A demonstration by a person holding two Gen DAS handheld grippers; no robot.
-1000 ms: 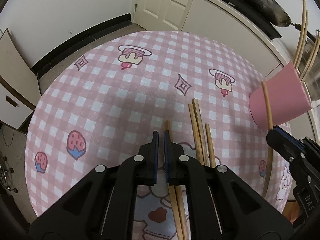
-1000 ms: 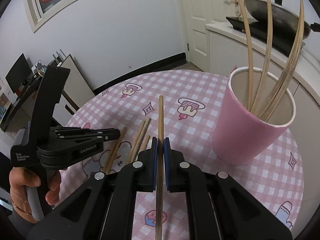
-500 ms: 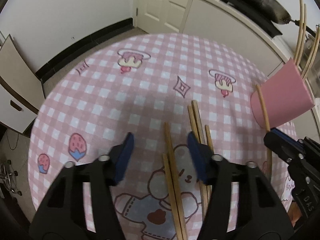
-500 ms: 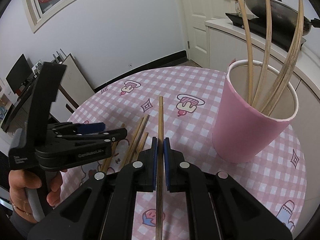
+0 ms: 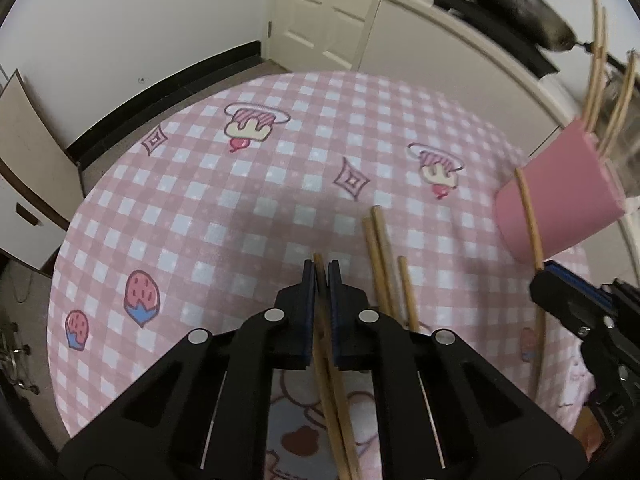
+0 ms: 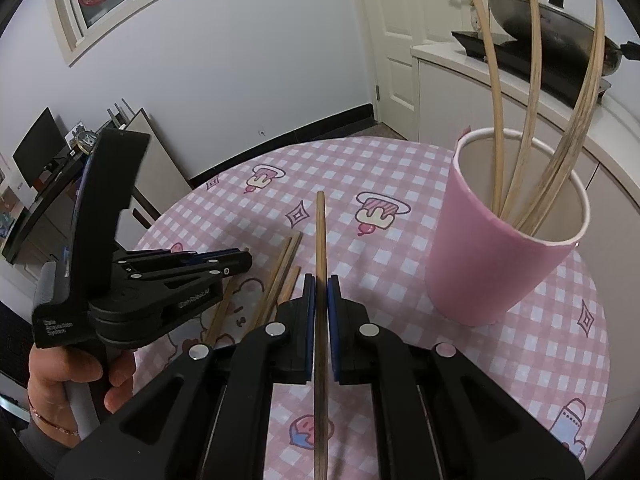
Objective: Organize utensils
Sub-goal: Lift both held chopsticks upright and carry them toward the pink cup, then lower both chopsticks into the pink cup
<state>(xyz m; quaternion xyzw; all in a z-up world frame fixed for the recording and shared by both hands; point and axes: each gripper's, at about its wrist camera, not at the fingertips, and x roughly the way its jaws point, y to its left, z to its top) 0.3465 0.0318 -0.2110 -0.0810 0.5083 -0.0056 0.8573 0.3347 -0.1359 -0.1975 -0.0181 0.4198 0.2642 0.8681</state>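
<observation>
My left gripper (image 5: pixel 319 270) is shut on a wooden chopstick (image 5: pixel 320 322) low over the pink checked tablecloth (image 5: pixel 248 184); it also shows in the right wrist view (image 6: pixel 236 258). My right gripper (image 6: pixel 318 286) is shut on another chopstick (image 6: pixel 320 240) held above the table, left of the pink cup (image 6: pixel 500 256). The cup (image 5: pixel 560 188) holds several chopsticks (image 6: pixel 532 120). Three loose chopsticks (image 5: pixel 384 264) lie on the cloth right of the left gripper, and one more lies under its jaws.
A white counter (image 6: pixel 520 80) with a black wok (image 6: pixel 560 36) stands behind the table. A white door (image 5: pixel 328 12) is at the back. A flat board (image 5: pixel 24 160) leans on the wall at left. The round table's edge curves close on all sides.
The left gripper opened wide half a second ago and has now shut on a chopstick on the cloth. The right gripper keeps holding its chopstick, a little closer to the cup.
</observation>
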